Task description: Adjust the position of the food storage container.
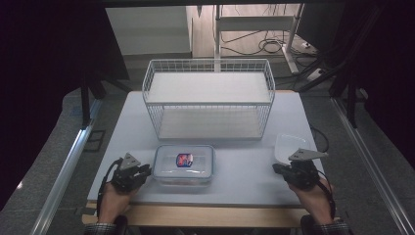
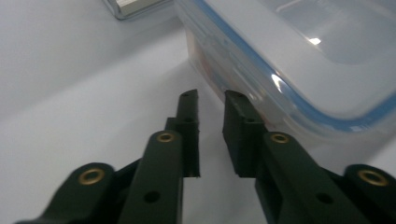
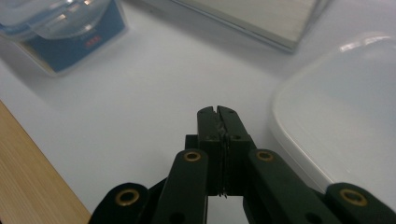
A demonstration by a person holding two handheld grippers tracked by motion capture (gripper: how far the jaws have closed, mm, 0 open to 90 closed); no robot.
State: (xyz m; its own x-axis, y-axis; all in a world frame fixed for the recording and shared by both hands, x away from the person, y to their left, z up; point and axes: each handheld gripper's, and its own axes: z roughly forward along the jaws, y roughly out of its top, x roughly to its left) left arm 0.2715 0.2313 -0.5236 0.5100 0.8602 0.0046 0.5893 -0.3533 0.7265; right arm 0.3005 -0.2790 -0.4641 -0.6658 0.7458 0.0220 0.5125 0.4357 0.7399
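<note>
Clear lidded food container (image 1: 183, 164) with a blue seal, sitting flat near the front edge of the white surface (image 1: 244, 169), a bit left of centre. Lid on, something red and blue visible through the top. In the left gripper view the container (image 2: 299, 60) takes up the upper right, blue gasket line running round under the lid.

Left tongs (image 1: 144, 171) just beside the container's left short side, pointing at it. Up close, left tongs (image 2: 211, 100) a little apart with a narrow gap, nothing between them, the right-hand tip right up against the container wall; touching or just shy of it, can't tell. Resting low over the surface.

Right tongs (image 1: 277, 168) well apart from the container, over on the right side of the surface. In the right gripper view, right tongs (image 3: 218, 112) pressed fully together, gripping nothing, hovering low. Just beside them a second, shallow clear plastic tub (image 3: 345, 126), near the right edge of the surface (image 1: 288, 144). Same view catches the lidded container (image 3: 65, 32) far off at upper left, blue label showing on its side.

Behind everything, a white wire basket rack (image 1: 209, 98) with two levels standing at the back. Wooden strip (image 1: 205, 215) along the front edge, a hand behind each gripper.
</note>
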